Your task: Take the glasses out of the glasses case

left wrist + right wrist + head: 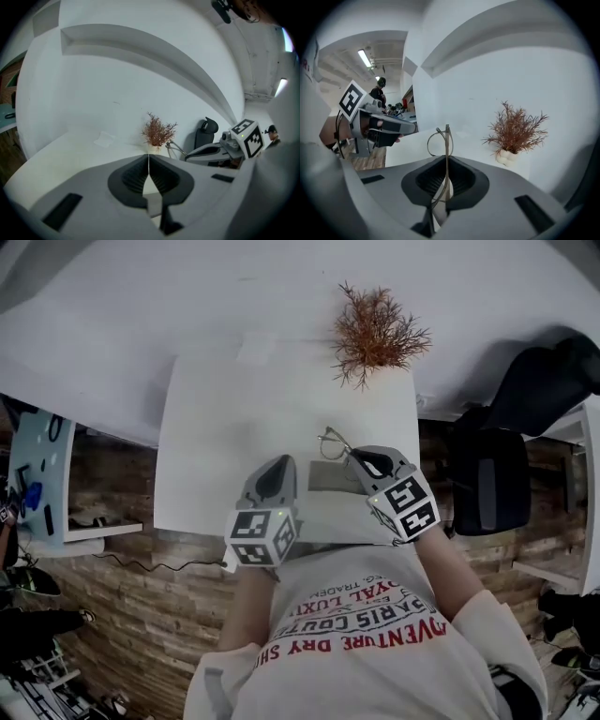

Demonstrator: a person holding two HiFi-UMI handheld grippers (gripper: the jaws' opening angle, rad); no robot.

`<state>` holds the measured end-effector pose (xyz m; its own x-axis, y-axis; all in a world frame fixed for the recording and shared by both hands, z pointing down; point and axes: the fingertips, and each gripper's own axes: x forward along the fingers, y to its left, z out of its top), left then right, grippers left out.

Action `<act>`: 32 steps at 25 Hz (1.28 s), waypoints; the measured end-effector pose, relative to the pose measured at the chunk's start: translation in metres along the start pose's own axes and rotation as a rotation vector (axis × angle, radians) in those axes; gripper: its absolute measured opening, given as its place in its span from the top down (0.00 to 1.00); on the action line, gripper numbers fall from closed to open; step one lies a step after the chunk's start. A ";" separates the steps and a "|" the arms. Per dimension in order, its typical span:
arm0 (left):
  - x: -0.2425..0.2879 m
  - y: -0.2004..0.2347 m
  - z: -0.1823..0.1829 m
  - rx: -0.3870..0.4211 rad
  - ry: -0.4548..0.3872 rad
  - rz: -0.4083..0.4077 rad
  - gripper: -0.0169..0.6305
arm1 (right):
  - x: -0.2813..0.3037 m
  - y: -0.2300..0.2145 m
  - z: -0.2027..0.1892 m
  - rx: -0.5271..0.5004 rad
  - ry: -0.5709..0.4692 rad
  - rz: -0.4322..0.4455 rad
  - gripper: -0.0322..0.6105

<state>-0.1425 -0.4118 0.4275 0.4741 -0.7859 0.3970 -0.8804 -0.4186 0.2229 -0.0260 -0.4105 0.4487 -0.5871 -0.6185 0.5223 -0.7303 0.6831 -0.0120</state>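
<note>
Thin metal-framed glasses (332, 443) hang above the white table (216, 427), pinched in my right gripper (357, 457), which is shut on them. In the right gripper view the frame (446, 140) stands upright between the closed jaws, with one round lens rim sticking out past the tips. A flat grey case (325, 476) lies on the table between the two grippers, just below the glasses. My left gripper (278, 463) hovers to the left of the case, its jaws shut with nothing showing between them. The left gripper view catches the glasses (171, 146) at the tip of the right gripper (186, 156).
A dry reddish plant (375, 329) in a small white pot stands at the table's far edge. A black chair (492, 474) sits beside the table on the right. A white shelf unit (37, 474) is on the left. A flat white sheet (104, 138) lies far back on the table.
</note>
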 end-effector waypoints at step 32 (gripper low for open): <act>0.025 -0.057 0.086 0.163 -0.155 -0.123 0.96 | -0.058 -0.050 0.055 0.159 -0.282 -0.208 0.91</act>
<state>-0.0812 -0.4464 0.3482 0.5818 -0.7795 0.2322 -0.8119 -0.5734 0.1095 0.0255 -0.4305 0.3721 -0.4777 -0.8350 0.2730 -0.8759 0.4767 -0.0744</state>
